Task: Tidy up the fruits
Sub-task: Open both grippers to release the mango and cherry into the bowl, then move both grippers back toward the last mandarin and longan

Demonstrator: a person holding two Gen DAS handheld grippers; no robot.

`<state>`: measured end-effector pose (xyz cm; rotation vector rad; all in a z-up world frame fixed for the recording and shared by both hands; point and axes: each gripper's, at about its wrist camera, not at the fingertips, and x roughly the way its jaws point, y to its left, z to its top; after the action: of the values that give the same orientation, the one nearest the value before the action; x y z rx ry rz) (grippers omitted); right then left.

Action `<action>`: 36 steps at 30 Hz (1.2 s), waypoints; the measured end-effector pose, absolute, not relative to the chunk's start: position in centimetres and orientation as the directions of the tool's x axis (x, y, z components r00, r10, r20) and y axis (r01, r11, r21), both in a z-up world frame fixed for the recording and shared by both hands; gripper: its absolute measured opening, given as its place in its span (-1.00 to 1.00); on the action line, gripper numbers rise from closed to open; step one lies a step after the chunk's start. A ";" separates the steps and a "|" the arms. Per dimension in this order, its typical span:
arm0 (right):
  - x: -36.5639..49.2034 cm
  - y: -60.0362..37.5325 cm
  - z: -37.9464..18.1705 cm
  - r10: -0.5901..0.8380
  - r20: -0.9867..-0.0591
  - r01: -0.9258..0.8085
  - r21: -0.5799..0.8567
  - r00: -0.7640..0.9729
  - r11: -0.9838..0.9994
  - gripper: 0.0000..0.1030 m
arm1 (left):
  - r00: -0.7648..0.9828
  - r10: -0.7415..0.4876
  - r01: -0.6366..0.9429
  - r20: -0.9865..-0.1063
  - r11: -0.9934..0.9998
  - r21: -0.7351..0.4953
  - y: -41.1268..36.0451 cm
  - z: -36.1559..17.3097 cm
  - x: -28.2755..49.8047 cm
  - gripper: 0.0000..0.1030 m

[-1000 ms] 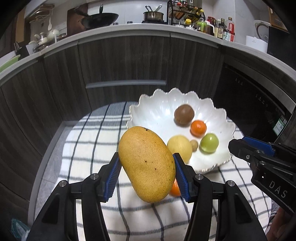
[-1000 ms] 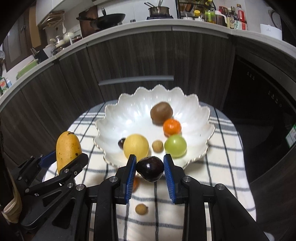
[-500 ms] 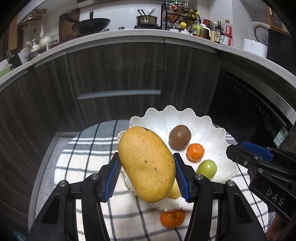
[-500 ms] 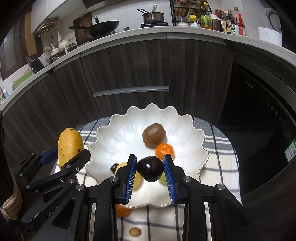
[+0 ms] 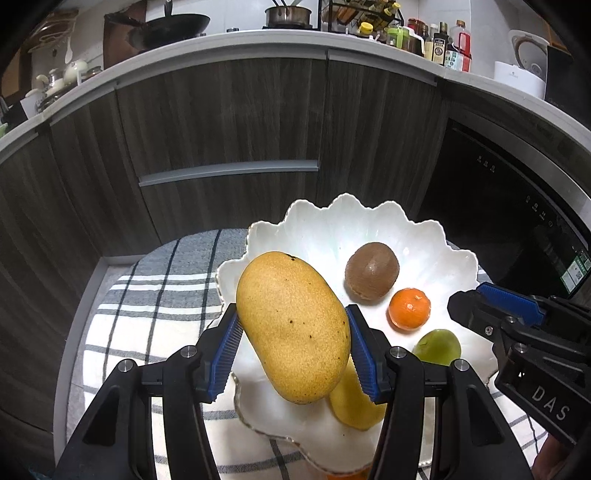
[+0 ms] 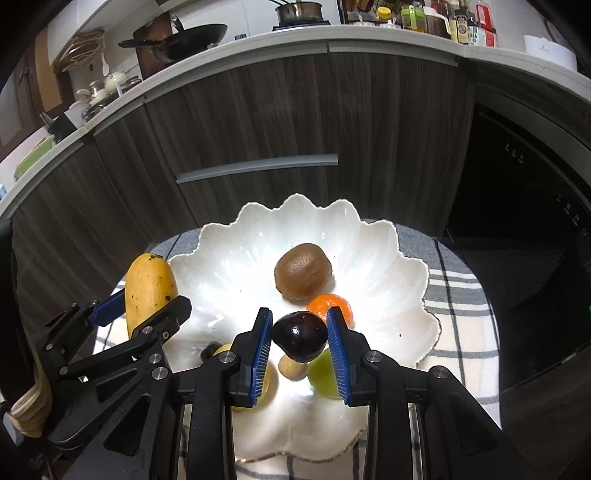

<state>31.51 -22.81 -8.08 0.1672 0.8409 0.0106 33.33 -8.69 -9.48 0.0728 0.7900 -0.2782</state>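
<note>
Ahead of you runs a dark wood-grain cabinet front [image 6: 295,110] with a grey drawer handle [image 6: 256,168] under a pale countertop [image 5: 258,38] crowded with a wok [image 6: 192,35], pot [image 5: 288,14] and bottles [image 5: 447,48], a black appliance [image 5: 498,206] at right.

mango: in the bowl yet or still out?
Out. The mango is clamped in the left gripper, hanging above the white bowl near its rim; the right wrist view shows it clear of the bowl floor.
</note>
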 end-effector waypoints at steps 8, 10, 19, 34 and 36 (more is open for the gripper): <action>32.5 -22.9 -9.3 0.078 -0.756 0.051 0.145 0.650 0.988 -0.38 | 0.630 -0.232 0.286 -0.741 0.956 -0.055 -8.9 -10.6 34.3 0.08; 32.6 -23.0 -9.3 0.072 -0.758 0.056 0.141 0.648 0.988 -0.38 | 0.623 -0.227 0.287 -0.749 0.957 -0.051 -9.0 -10.7 34.4 0.08; 31.7 -23.3 -8.5 -0.009 -0.743 0.107 0.084 0.669 0.991 0.32 | 0.662 -0.192 0.261 -0.724 0.965 -0.018 -8.6 -9.5 33.7 0.56; 27.2 -23.3 -5.3 -0.106 -0.699 0.185 0.039 0.707 0.982 0.64 | 0.698 -0.133 0.206 -0.704 0.978 0.019 -6.6 -6.4 28.7 0.82; 26.7 -23.0 -4.9 -0.102 -0.697 0.177 0.036 0.710 0.984 0.64 | 0.699 -0.128 0.193 -0.704 0.981 0.013 -6.1 -6.0 28.0 0.82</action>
<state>26.71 -23.01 -4.93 0.1030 0.7665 -0.1550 28.03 -6.11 -6.02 0.0879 0.7772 -0.1789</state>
